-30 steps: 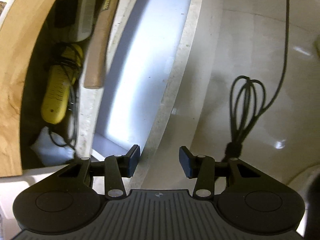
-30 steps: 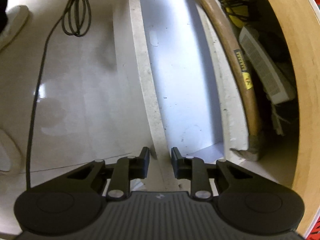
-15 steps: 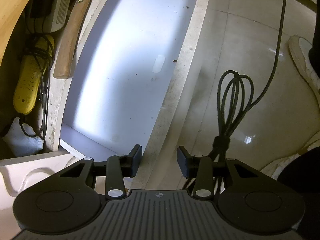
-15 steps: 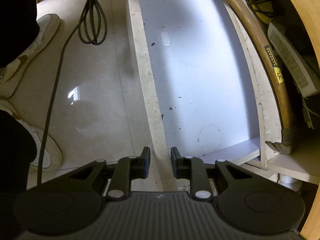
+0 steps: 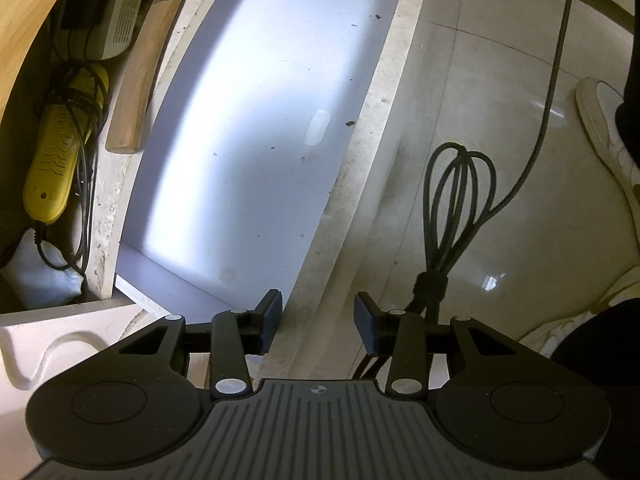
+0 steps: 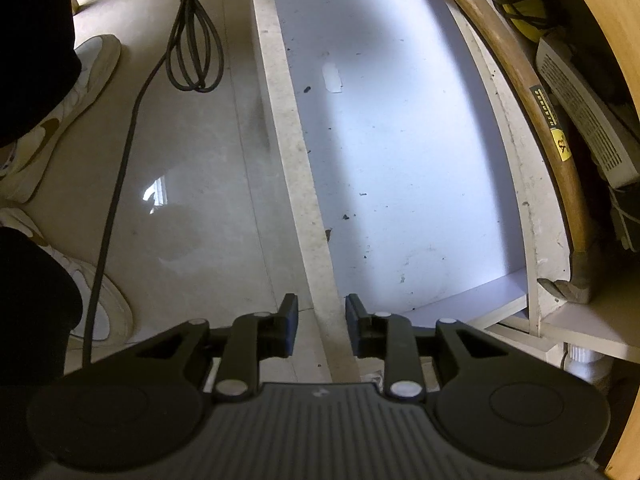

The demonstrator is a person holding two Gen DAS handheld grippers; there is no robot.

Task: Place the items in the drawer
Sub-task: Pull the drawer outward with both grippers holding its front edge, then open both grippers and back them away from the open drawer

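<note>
A pulled-out white drawer (image 5: 248, 128) lies open with only dust specks and a small white scrap (image 5: 317, 133) inside; it also shows in the right wrist view (image 6: 400, 140). My left gripper (image 5: 318, 322) is open and empty above the drawer's front wall (image 5: 360, 184). My right gripper (image 6: 318, 324) is open and empty above the same wall (image 6: 296, 160) from the other end. A wooden-handled hammer (image 5: 142, 60) (image 6: 532, 112) rests along the drawer's far wall.
A coiled black cable (image 5: 452, 216) (image 6: 192, 44) lies on the tiled floor beside the drawer. A yellow power strip (image 5: 56, 160), a white slotted box (image 6: 584, 112) and a white bag (image 5: 36, 272) sit behind the drawer. The person's shoes (image 6: 60, 112) stand on the floor.
Both grippers have pulled back and up from the drawer, so more of its white bottom and the floor shows. Both stay open and empty.
</note>
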